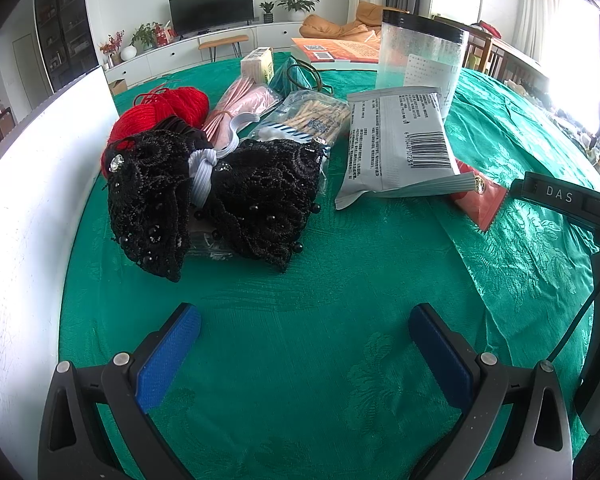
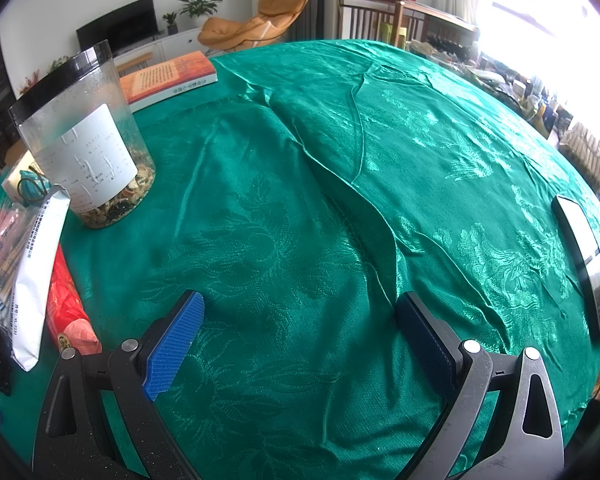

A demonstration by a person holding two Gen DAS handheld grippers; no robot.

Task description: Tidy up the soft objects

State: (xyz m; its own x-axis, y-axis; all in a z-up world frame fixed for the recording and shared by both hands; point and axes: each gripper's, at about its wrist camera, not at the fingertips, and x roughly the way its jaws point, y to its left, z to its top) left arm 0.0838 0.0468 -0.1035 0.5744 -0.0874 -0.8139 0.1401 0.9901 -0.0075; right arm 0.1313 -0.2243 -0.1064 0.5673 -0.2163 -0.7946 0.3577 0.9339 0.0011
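Tongs first, from the left wrist view: the left tongs [image 1: 305, 326] are hovering wide open over the green cloth [image 1: 300, 300], gripping nothing. Just ahead of them a black lace piece [image 1: 204, 196] with beads and a pale ribbon knot is lying on the counter, with red yarn [image 1: 160, 114] sitting right behind it, touching. A grey snack packet [image 1: 400, 144] is resting to the right of the lace, with a clear jar [image 1: 420, 56] standing behind it and a red sachet [image 1: 480, 196] poking out beside it.

Over on the right wrist view, the right tongs [image 2: 300, 320] are also sitting spread wide with nothing between the pads, above bare wrinkled cloth. The jar [image 2: 88, 140] and packet [image 2: 36, 272] are off to the left, and a phone [image 2: 584, 260] is lying near the counter's right edge.
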